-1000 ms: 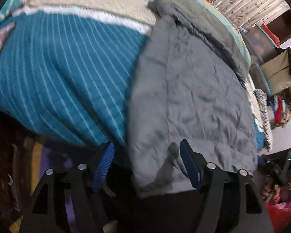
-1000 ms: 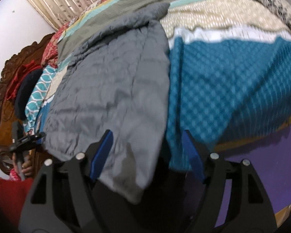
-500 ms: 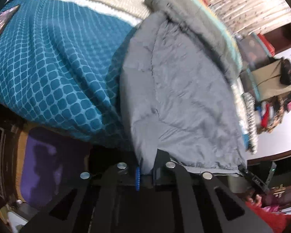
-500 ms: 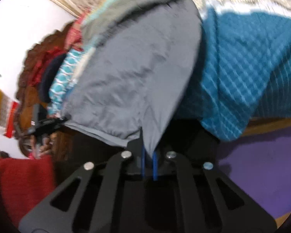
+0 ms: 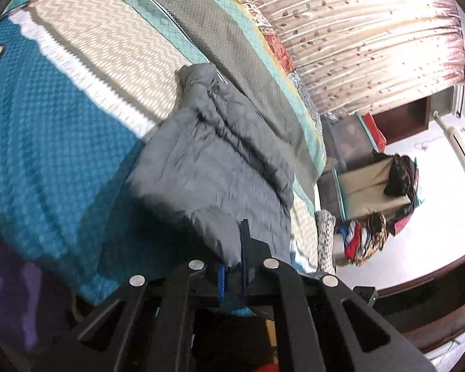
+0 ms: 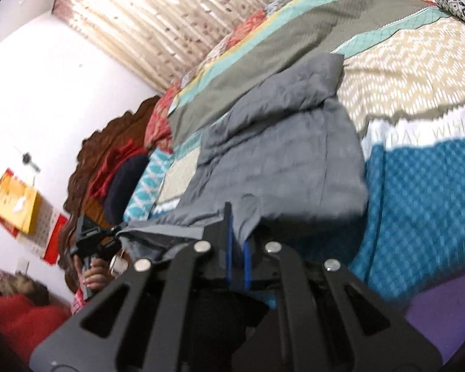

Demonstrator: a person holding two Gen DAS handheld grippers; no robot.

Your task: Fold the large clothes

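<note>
A large grey garment [image 5: 210,161] lies on the patterned bedspread [image 5: 46,130]; it also shows in the right wrist view [image 6: 282,161]. My left gripper [image 5: 232,263] is shut on one near corner of the garment and holds it raised off the bed. My right gripper [image 6: 237,248] is shut on the other near corner, also raised. The near edge hangs between the two grippers. The left gripper also shows at the left of the right wrist view [image 6: 93,238], pinching the cloth. The far end of the garment rests bunched on the bed.
The bed [image 6: 418,186] has a teal, beige and olive cover. A carved wooden headboard [image 6: 102,148] and pillows are at the left in the right wrist view. Curtains [image 5: 356,31] hang behind. Boxes and piled clothes [image 5: 375,192] stand beyond the bed.
Both grippers went from open around the garment's near edge to shut on its corners. Then they lifted the edge up and forward over the bed.
</note>
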